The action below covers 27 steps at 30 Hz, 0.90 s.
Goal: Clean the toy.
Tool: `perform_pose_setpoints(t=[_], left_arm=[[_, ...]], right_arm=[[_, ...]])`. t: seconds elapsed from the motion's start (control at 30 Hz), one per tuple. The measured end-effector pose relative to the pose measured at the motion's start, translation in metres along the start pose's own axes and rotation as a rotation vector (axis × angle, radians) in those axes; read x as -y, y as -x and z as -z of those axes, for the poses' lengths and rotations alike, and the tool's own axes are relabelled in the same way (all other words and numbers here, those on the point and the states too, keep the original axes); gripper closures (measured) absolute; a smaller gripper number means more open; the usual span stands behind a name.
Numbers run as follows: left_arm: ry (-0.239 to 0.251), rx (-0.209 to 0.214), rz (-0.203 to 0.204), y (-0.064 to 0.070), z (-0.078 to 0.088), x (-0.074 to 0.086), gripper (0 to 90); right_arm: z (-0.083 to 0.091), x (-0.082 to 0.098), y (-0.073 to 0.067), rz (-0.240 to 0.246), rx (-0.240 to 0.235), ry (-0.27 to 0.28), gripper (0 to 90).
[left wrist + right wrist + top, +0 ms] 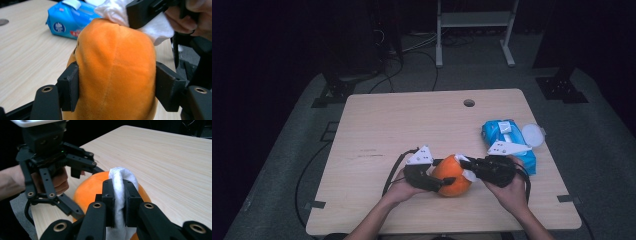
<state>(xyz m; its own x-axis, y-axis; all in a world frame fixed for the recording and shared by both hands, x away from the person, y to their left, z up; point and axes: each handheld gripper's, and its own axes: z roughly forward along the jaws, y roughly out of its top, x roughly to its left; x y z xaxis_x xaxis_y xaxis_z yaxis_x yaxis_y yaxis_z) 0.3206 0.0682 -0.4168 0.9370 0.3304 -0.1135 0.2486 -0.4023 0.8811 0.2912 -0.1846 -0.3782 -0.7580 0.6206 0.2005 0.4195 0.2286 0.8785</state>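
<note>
- Left gripper [447,181]: clamped on both flanks of orange plush toy [452,175].
- Right gripper [466,167]: pinched tight on white wipe [122,195], pressed to the toy's top.
- Toy: near the table [412,125] front edge, centre; long axis cannot be told.
- Blue wipes pack [507,140]: by the right edge; far half open.

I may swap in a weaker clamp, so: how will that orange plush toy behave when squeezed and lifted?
The orange plush toy bulges past the left tool's pads, so it probably squashes easily. Its fuzzy fabric looks unlikely to slip. It seems stuffed, so likely light, though its rounded shape may roll if released.
</note>
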Motion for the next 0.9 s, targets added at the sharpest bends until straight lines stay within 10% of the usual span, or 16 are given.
perform_pose_setpoints(t=[0.27,0.63,0.9], left_arm=[[-0.001,-0.006,0.04,-0.006,-0.005,0.011,24.1],[0.005,-0.018,0.051,-0.009,-0.006,0.013,22.5],[0.006,-0.035,0.026,-0.006,-0.009,0.014,21.5]], right_arm=[[-0.015,0.001,-0.029,0.114,0.011,-0.045,80.8],[-0.002,0.008,0.001,0.046,0.086,-0.037,80.9],[-0.016,0.003,-0.036,0.151,0.034,-0.064,80.9]])
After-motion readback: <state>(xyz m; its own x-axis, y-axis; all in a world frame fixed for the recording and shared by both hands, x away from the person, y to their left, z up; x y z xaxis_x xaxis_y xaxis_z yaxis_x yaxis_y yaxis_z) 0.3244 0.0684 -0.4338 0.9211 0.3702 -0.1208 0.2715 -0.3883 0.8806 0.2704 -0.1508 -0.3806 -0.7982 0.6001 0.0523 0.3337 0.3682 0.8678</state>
